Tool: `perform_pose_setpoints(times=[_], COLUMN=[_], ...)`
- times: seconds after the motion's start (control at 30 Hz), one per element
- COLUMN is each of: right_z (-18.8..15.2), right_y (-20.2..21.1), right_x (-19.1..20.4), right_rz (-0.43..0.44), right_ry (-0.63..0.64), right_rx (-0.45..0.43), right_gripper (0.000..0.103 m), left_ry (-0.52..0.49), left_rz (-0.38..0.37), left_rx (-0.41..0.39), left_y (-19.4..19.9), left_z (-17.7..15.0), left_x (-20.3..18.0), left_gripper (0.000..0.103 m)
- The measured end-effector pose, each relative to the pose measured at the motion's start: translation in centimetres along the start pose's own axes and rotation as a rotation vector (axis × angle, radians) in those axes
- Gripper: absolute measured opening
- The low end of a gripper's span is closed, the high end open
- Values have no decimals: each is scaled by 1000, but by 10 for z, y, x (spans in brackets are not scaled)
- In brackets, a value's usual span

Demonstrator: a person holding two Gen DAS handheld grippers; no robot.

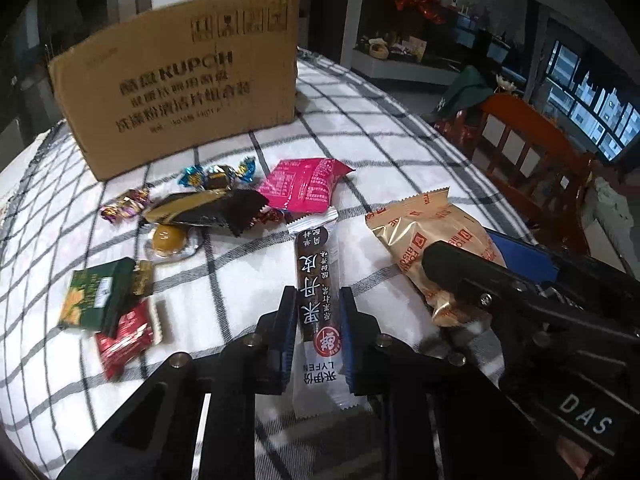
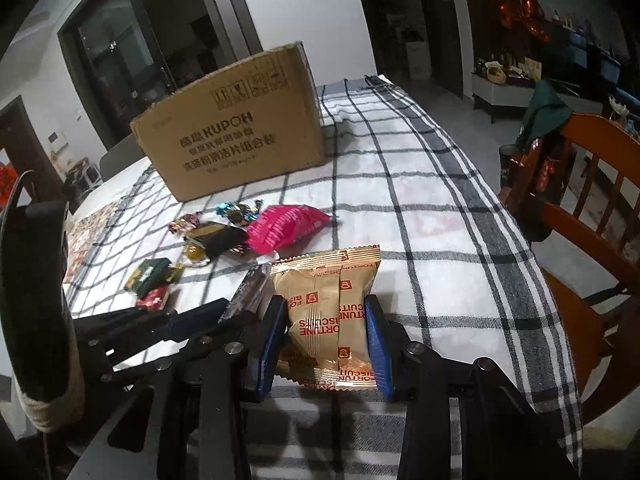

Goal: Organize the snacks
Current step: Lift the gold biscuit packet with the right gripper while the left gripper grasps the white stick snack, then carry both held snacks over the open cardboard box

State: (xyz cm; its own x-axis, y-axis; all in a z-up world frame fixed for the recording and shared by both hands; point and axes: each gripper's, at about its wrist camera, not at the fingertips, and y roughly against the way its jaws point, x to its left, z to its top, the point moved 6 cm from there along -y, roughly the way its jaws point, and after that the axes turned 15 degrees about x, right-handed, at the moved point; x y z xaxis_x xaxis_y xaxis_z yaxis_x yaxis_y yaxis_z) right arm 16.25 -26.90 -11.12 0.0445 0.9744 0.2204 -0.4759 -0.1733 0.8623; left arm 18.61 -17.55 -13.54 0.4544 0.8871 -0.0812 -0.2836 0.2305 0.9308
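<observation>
Left gripper (image 1: 319, 312) jaws clamp a brown fruit-leather bar (image 1: 316, 300) lying on the checked surface (image 1: 400, 152). Right gripper (image 2: 326, 336) jaws grasp a gold biscuit packet (image 2: 328, 312) (just beside the bar). Remaining snacks lie near a cardboard box (image 1: 180, 84).

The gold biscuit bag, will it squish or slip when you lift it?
The gold bag looks puffy with air, so it probably dents a little between the right gripper. Its shiny foil may be slippery. The print reads biscuits, so a hard squeeze could crack them.
</observation>
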Motion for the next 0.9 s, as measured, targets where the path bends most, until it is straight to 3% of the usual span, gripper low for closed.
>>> perform_pose_setpoints(times=[0.3,0.53,0.9], right_z=[-1,3,59], right_y=[39,65,84], right_x=[27,54,83], right_rz=[28,47,96], right_ry=[50,101,155], right_rx=[-55,-95,-108], right_gripper=[40,40,40], left_ry=[38,48,54], left_rz=[5,65,93], left_rx=[-97,-166,-242], left_y=[62,104,157], left_z=[-17,-24,18], left_x=[9,25,59], left_gripper=[21,21,21])
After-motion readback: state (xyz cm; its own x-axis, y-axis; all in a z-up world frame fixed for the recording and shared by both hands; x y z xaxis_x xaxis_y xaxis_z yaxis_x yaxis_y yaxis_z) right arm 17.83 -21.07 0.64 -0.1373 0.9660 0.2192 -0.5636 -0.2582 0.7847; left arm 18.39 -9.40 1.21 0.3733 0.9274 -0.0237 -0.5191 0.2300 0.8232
